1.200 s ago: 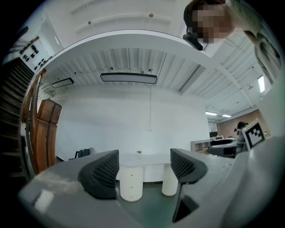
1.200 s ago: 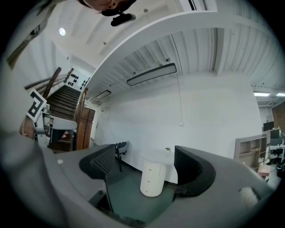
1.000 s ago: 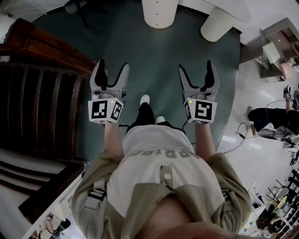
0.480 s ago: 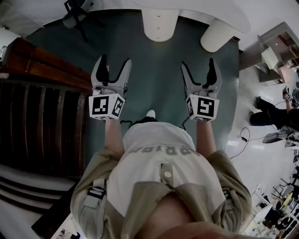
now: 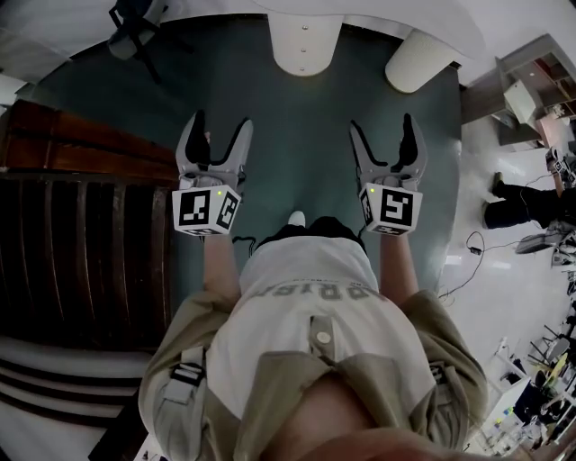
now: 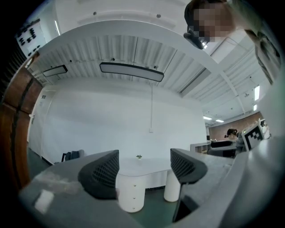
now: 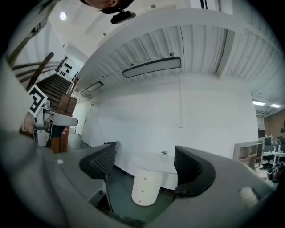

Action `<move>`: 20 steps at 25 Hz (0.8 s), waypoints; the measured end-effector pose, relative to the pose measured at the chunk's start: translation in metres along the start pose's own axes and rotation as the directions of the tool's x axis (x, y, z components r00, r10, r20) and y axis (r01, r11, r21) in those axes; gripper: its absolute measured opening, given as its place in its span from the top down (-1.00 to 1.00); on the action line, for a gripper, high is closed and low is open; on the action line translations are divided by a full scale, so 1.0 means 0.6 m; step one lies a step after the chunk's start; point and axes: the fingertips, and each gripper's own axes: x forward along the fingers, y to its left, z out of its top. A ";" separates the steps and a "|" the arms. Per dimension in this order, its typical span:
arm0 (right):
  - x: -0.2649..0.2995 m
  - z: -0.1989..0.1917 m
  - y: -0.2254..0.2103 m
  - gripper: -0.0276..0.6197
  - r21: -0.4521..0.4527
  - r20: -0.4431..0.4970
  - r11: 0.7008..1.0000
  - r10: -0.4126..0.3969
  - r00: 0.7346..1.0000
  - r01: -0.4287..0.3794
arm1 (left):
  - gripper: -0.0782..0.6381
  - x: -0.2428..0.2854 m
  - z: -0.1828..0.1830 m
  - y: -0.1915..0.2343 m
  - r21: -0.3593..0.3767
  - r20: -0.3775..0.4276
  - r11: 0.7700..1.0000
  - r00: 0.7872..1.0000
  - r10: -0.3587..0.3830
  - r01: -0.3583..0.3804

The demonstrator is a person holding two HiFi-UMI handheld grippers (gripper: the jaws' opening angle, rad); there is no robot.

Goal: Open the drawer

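- Left gripper (image 5: 214, 137) was held over the green floor (image 5: 297, 126), jaws apart, gripping nothing.
- Right gripper (image 5: 387, 138) alongside, jaws likewise apart and empty.
- White table (image 5: 306, 36) stood far ahead.

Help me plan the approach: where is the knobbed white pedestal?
Head view, top centre: knobbed white pedestal under the white tabletop, ahead of the left hand-held gripper and right hand-held gripper.

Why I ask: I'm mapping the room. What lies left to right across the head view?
Dark wooden stairs → left hand-held gripper → right hand-held gripper → person's legs at the far right.
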 end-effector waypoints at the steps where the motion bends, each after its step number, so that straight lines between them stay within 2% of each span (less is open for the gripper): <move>1: 0.003 -0.006 0.002 -0.34 0.001 -0.012 1.000 0.000 1.000 0.000 | -0.23 0.003 -0.007 0.003 -0.007 -0.011 1.000 1.000 -0.002 0.002; 6: 0.020 -0.025 0.005 -0.34 -0.001 -0.042 1.000 0.000 0.999 0.000 | -0.23 0.020 -0.027 0.020 -0.020 -0.037 1.000 0.999 -0.002 0.001; 13: 0.072 -0.047 -0.031 -0.34 0.013 -0.040 1.000 -0.004 0.999 0.004 | -0.23 0.068 -0.048 0.031 -0.011 -0.053 1.000 0.999 0.013 -0.013; 20: 0.184 -0.042 -0.084 -0.34 0.026 -0.008 1.000 0.006 1.000 -0.006 | -0.23 0.178 -0.026 0.062 0.026 -0.022 0.999 0.999 0.039 -0.038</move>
